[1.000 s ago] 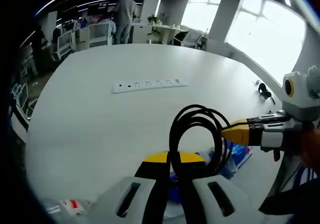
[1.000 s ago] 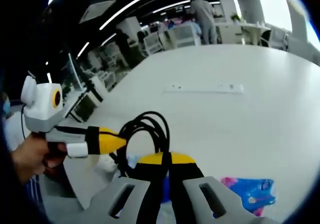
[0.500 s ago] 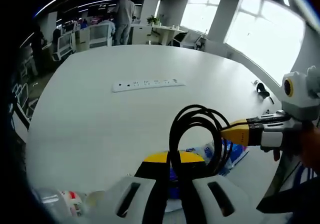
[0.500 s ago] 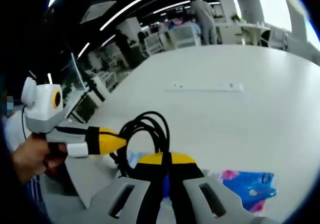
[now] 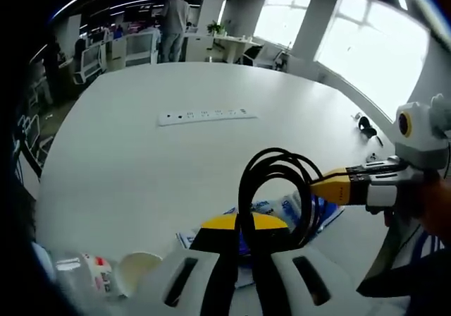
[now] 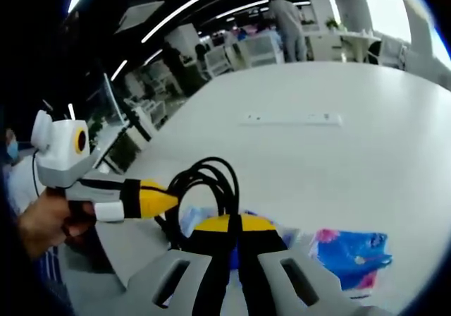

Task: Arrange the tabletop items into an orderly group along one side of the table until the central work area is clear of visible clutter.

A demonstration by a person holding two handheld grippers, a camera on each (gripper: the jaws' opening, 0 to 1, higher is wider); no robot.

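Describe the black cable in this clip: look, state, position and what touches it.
The black cable is a thin, rubbery-looking cord wound into several round loops. It is held upright above the white table, pinched at the bottom by the left gripper and at the side by the right gripper, both shut on it.

left gripper (image 5: 243, 226) at bottom centre of the left gripper view — jaws closed, yellow tips together on a black cable loop (image 5: 278, 192). right gripper (image 5: 320, 187) enters from the right edge, clamped on the same loop — held level by a hand (image 5: 433, 214).
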